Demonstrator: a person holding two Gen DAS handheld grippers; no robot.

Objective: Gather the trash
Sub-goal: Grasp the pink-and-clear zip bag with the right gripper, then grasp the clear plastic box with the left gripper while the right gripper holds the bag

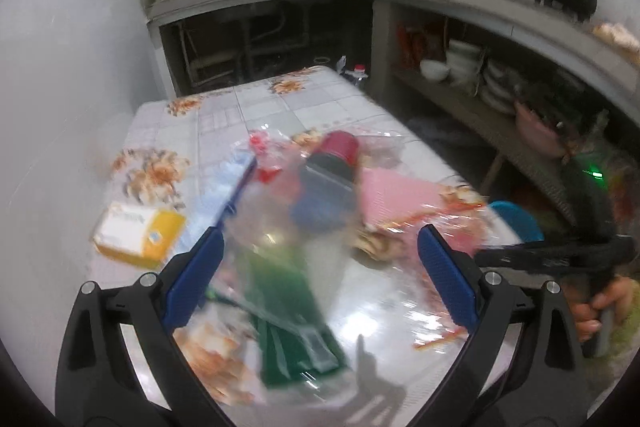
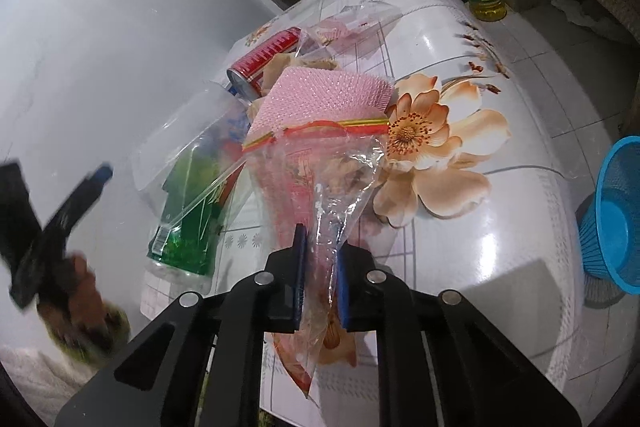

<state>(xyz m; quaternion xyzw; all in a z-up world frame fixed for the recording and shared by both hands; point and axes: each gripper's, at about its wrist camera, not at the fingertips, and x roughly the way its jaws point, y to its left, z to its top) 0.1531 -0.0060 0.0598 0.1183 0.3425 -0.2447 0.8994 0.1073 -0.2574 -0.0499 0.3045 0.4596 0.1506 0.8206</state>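
Right tongs (image 2: 320,267) clenching on the twisted neck of a clear plastic bag (image 2: 320,163), blue pads pinching the film from both sides, bag trailing away over the flowered counter (image 2: 500,107). Lying at the bag's far edge, a pink textured sheet (image 2: 324,95); beyond it, a red can (image 2: 266,61) on its side. Sitting to the left of the bag, a clear bottle with a green label (image 2: 188,203), partly under another clear wrapper. Left tongs (image 1: 320,251) hanging released above the pile, pads spread wide, nothing pressing between them, bottle (image 1: 288,275) and can (image 1: 340,147) blurring below. Resting at the counter's left side, a yellow and white box (image 1: 138,233). Standing on the floor past the counter's right edge, a blue basket (image 2: 616,215). Gripping the right handle, a hand (image 1: 600,303).
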